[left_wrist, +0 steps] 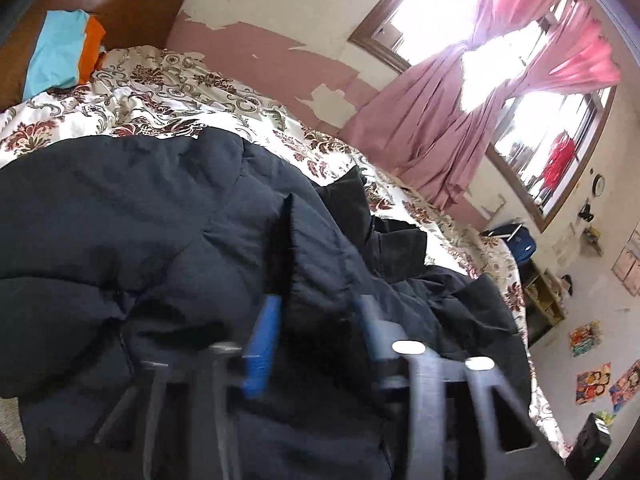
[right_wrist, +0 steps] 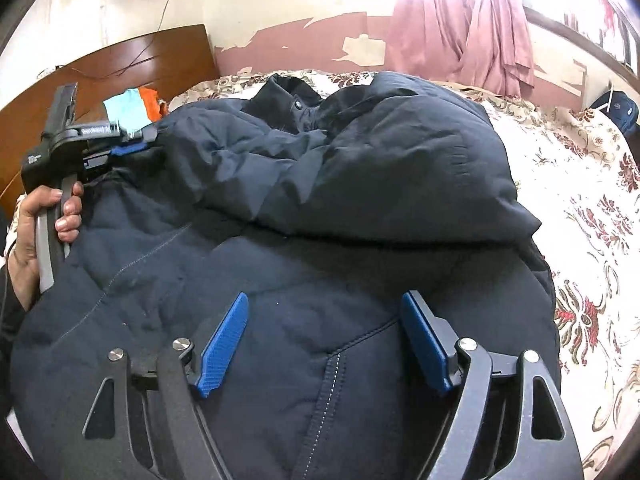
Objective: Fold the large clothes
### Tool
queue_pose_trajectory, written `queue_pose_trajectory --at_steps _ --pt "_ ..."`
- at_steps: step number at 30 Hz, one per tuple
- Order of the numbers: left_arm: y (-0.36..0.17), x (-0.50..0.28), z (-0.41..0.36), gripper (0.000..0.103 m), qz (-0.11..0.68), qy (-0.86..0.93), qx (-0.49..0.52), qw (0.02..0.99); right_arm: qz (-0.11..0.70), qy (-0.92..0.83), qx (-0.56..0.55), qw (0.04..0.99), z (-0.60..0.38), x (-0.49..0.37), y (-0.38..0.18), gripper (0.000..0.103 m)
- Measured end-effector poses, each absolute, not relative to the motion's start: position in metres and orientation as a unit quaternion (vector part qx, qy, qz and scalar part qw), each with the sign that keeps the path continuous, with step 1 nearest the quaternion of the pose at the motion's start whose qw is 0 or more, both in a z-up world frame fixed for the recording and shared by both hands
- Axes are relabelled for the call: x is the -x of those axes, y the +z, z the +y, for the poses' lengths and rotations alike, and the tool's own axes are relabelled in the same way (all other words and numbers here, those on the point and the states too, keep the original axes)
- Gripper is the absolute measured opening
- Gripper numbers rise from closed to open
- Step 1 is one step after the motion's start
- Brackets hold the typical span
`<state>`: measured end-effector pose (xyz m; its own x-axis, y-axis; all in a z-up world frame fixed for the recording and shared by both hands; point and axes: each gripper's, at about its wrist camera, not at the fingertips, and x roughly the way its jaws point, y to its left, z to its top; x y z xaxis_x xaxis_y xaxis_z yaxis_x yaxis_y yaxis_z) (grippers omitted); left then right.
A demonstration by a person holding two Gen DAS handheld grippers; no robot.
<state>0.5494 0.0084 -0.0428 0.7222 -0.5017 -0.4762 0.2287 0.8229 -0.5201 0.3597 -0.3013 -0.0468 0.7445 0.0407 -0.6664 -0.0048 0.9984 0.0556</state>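
A large dark navy padded jacket [right_wrist: 320, 208] lies bunched on the bed; in the left wrist view [left_wrist: 140, 220] it fills the lower left. My left gripper [left_wrist: 316, 320] is shut on a fold of the jacket's edge, which stands up between its blue pads. It also shows in the right wrist view [right_wrist: 132, 146], held by a hand at the jacket's far left side. My right gripper [right_wrist: 324, 340] is open and empty, just above the jacket's near part, with a seam running between its fingers.
The bed has a floral cover [right_wrist: 592, 208] and a wooden headboard [right_wrist: 132, 68]. Folded blue and orange clothes [left_wrist: 60, 52] lie by the headboard. Pink curtains [left_wrist: 460, 120] hang at the window. A shelf [left_wrist: 544, 296] stands past the bed.
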Motion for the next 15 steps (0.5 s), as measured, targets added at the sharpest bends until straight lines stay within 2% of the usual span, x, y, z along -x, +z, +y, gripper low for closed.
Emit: queue_pose_trajectory --at_steps 3,10,13,15 --pt "-0.041 -0.538 0.012 0.004 0.285 -0.193 0.218 0.913 0.35 0.018 -0.03 0.936 -0.302 -0.36 -0.036 0.074" --pt "-0.028 -0.486 0.041 0.003 0.215 -0.105 0.198 0.95 0.275 0.029 -0.025 0.961 -0.287 -0.402 0.008 0.074" --pt "-0.031 -0.488 0.05 0.003 0.231 -0.096 0.202 0.947 0.289 0.047 0.015 0.956 -0.256 -0.448 0.007 0.074" --pt "-0.036 -0.493 0.052 0.003 0.243 -0.09 0.2 0.945 0.332 0.057 0.038 0.941 -0.232 -0.483 -0.005 0.073"
